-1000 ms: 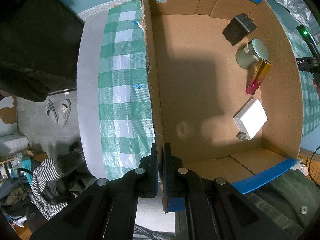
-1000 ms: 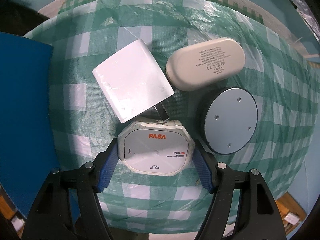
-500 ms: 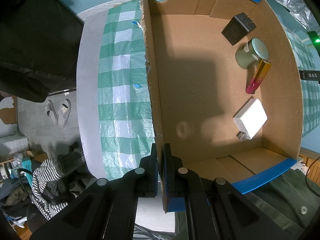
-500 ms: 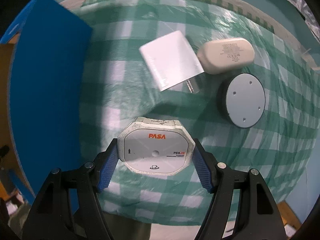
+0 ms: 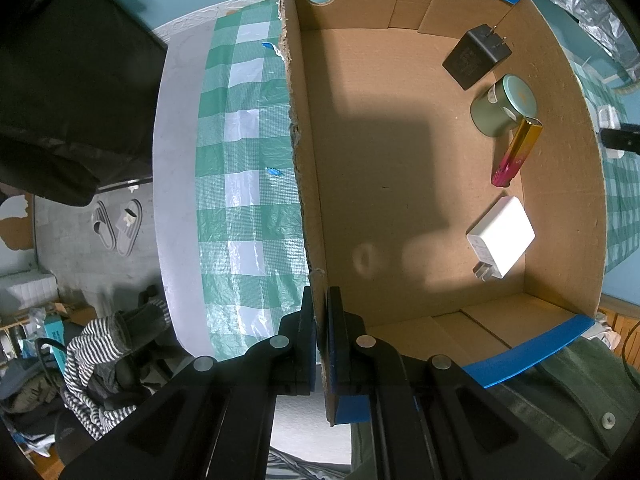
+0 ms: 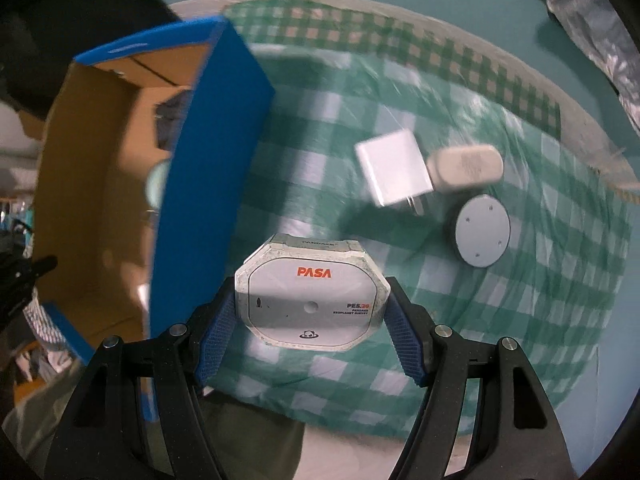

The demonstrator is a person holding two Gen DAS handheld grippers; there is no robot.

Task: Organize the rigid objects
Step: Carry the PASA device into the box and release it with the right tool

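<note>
My left gripper (image 5: 321,344) is shut on the left wall of the blue-edged cardboard box (image 5: 304,168). Inside the box lie a black charger (image 5: 476,56), a green round tin (image 5: 502,105), a gold-and-pink tube (image 5: 516,152) and a white charger (image 5: 500,238). My right gripper (image 6: 310,328) is shut on a white octagonal PASA device (image 6: 312,304), held above the checked cloth to the right of the box (image 6: 208,184). On the cloth remain a white charger (image 6: 394,172), a beige oval power bank (image 6: 466,168) and a grey round disc (image 6: 482,236).
The table carries a green-and-white checked cloth (image 6: 540,300). Its left edge (image 5: 176,200) drops to a floor with slippers (image 5: 118,226) and striped clothing (image 5: 100,356). A silvery bag (image 6: 596,28) lies at the far right. A green-clad torso (image 5: 552,412) is close behind the box.
My right gripper has lifted the PASA device off the cloth and carried it left toward the box, whose open top has come into view. The left gripper has stayed put on the box wall.
</note>
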